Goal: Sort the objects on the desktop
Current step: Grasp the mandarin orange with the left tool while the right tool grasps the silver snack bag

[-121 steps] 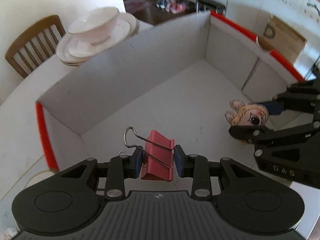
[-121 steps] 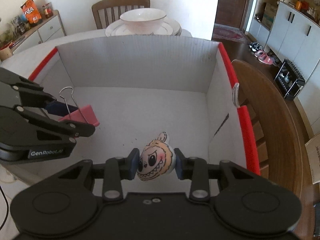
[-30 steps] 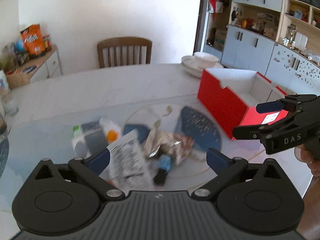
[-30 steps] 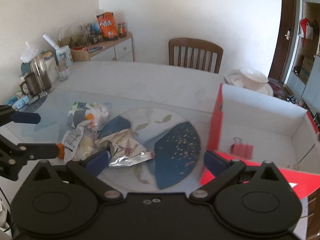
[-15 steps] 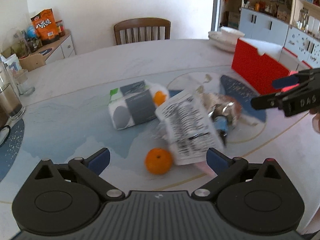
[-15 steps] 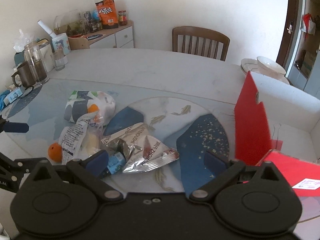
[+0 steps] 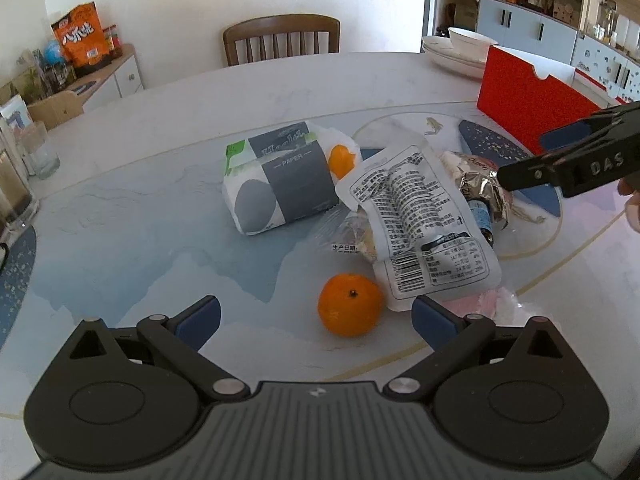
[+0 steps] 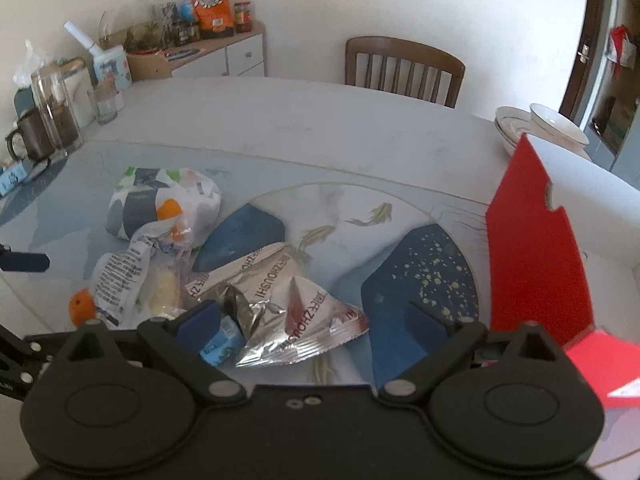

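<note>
Hanging wide and empty, the left tool (image 7: 316, 316) is framing the mandarin (image 7: 349, 305), likely its next pick. Also spread, having just been closing slightly, the right tool (image 8: 312, 316) is straddling the silver foil packet (image 8: 288, 304) without touching it. Farther along the surface (image 7: 168, 120), the red box (image 8: 536, 252) is standing ready for sorted items.

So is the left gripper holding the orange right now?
No, the left gripper is open with nothing between its pads, and the orange sits on the table just ahead.
</note>
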A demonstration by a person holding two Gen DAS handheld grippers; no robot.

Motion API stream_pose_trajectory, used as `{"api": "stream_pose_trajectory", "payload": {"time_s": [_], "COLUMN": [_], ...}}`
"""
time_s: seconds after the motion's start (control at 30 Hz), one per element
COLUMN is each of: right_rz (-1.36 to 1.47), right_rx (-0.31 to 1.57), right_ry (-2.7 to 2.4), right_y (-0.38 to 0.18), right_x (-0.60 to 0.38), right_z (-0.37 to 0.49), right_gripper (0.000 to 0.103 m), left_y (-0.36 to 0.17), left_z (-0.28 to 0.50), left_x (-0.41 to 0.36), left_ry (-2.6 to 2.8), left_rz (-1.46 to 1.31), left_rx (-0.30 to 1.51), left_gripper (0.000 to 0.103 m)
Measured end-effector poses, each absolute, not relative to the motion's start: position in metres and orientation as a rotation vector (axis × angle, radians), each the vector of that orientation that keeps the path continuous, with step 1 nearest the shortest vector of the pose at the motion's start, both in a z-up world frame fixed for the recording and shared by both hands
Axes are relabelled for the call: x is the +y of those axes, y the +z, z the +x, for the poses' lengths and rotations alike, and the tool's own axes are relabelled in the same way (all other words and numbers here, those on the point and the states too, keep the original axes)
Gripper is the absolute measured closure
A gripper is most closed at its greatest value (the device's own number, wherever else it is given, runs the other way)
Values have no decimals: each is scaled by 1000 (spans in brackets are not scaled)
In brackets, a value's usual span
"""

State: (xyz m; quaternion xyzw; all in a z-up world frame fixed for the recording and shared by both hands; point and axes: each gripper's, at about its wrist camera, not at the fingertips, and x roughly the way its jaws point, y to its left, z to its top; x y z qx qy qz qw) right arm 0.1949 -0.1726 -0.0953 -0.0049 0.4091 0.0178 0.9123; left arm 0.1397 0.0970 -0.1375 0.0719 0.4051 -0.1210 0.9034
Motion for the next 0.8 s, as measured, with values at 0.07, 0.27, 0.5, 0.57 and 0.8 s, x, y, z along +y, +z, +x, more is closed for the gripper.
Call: {"api": "stream_pose_trajectory", "payload": {"time_s": [0.07,0.27,0.5,0.57,0.8], "right_rz": [-24,-30,5,21,41], "right_rx": [864,891,930,946,958], "right_ry": [44,81,103,101,102], "right_y": [-100,-107,-117,-120,-126], "right_x": [-172,-171,-174,-177,-179], "right_z": [201,215,232,235,238], "right_gripper": [7,9,19,24,31], "left_y": [-139,-141,-147,-148,-147], "left_z": [143,148,150,151,151], "left_x": [99,101,97,97,91], "left_ry": [-250,-265,-275,-284,-312], "left_rz": [141,127,141,139,171], "left_rx": [845,860,886,891,877], "left_gripper": [1,6,31,36,51]}}
